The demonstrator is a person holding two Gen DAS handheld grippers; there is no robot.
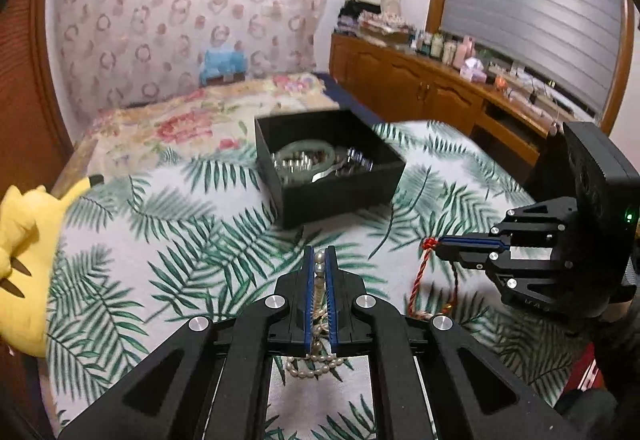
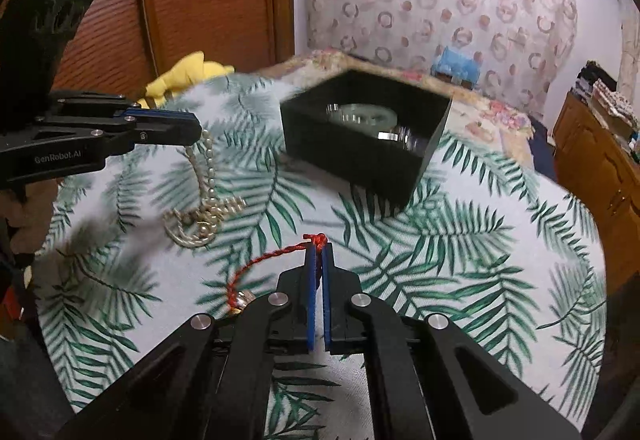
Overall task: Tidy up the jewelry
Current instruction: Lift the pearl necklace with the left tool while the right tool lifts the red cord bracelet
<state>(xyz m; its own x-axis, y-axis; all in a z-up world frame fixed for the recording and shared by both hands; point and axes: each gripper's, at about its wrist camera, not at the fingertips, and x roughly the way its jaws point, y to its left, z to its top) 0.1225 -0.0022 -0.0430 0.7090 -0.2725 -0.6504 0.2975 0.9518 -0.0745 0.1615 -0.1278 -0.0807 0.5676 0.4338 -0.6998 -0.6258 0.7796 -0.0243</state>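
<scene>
Pearls [image 1: 319, 272] are pinched between the blue pads of the left gripper [image 1: 319, 254], whose jaws are pressed nearly together on the strand; the rest of the pearl necklace [image 2: 204, 196] hangs down to a gold-toned tangle that seems to touch the palm-leaf bedspread [image 2: 460, 240]. A red twisted cord [image 2: 276, 254] is clamped just as narrowly at its knot by the right gripper [image 2: 319, 252], with its bead end trailing beside the fingers. Both pieces should be raised until the dangling ends clear the cloth, then carried slowly over the black box [image 1: 328, 164], which already holds a pale green bangle [image 1: 306, 156] and metal pieces. Release is best delayed until each strand hangs inside the walls, so nothing catches on the rim.
</scene>
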